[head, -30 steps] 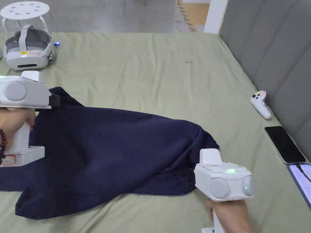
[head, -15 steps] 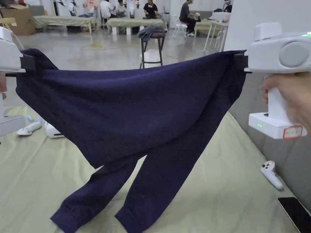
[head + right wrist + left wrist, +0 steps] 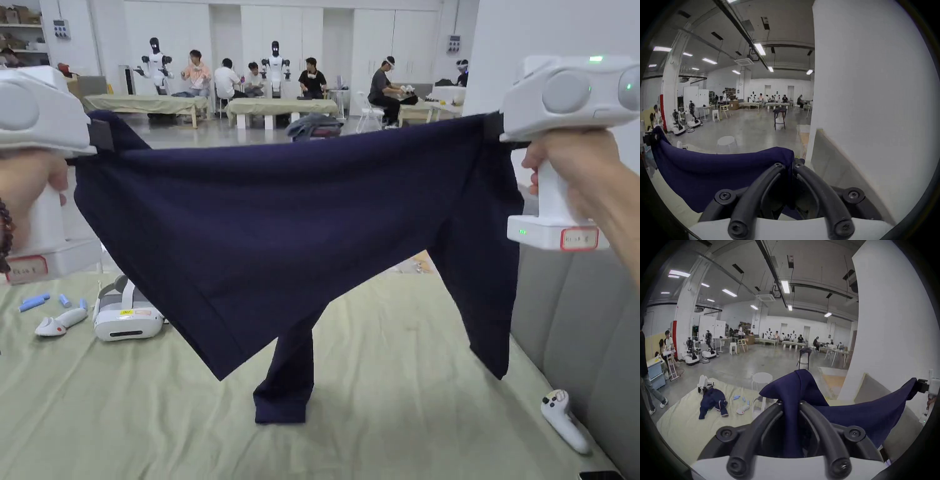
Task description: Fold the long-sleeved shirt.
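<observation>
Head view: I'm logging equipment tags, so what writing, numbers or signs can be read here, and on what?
Nothing can be read with confidence.
Red-bordered sticker on the base of the right hand-held gripper: handwriting, too blurred.
Red-bordered sticker on the base of the left hand-held gripper: too blurred.
Yellow and red stickers on the white VR headset: too small.
Navy long-sleeved shirt: no print visible.

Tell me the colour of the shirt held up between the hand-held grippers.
The shirt is plain dark navy blue, no pattern; the head view shows it best.
</observation>
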